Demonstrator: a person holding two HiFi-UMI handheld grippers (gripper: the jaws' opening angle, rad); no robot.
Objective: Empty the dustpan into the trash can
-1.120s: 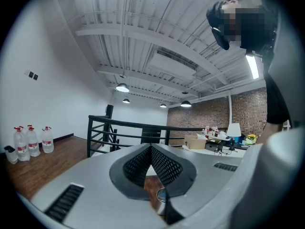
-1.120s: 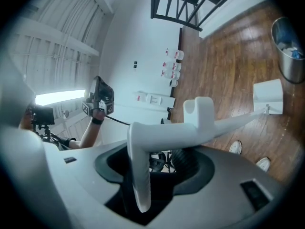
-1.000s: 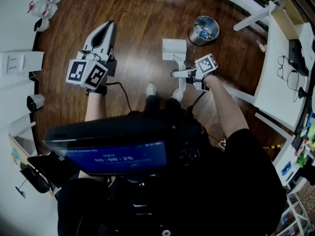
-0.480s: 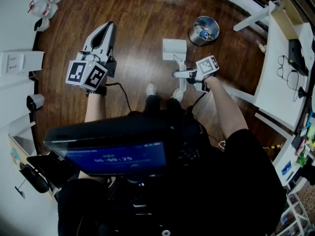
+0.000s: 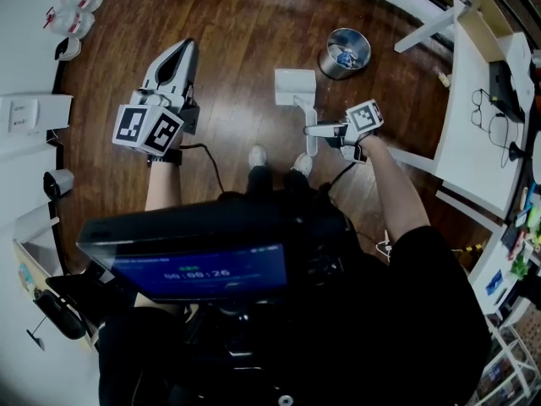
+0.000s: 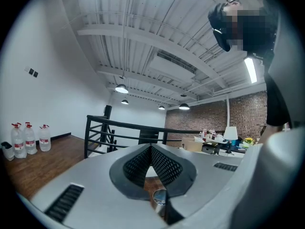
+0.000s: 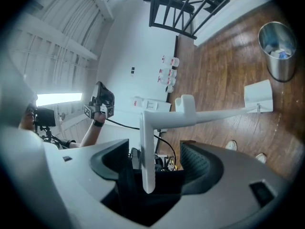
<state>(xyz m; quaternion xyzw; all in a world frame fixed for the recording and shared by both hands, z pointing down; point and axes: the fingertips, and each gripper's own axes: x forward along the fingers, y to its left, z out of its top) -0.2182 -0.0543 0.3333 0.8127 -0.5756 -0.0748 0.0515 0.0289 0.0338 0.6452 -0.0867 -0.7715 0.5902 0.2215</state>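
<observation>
Near the trash can (image 5: 344,53), the dustpan (image 5: 294,85) has bare floor (image 5: 245,32) around.

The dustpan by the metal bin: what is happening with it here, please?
A person works with a gripper in each hand. The right gripper has just been opening its jaws, and the upright handle of the white dustpan stands between them, not pressed by the pads. The dustpan rests on the wooden floor beside the trash can, which holds some rubbish. The left gripper is shut, empty and held off to the side.
</observation>
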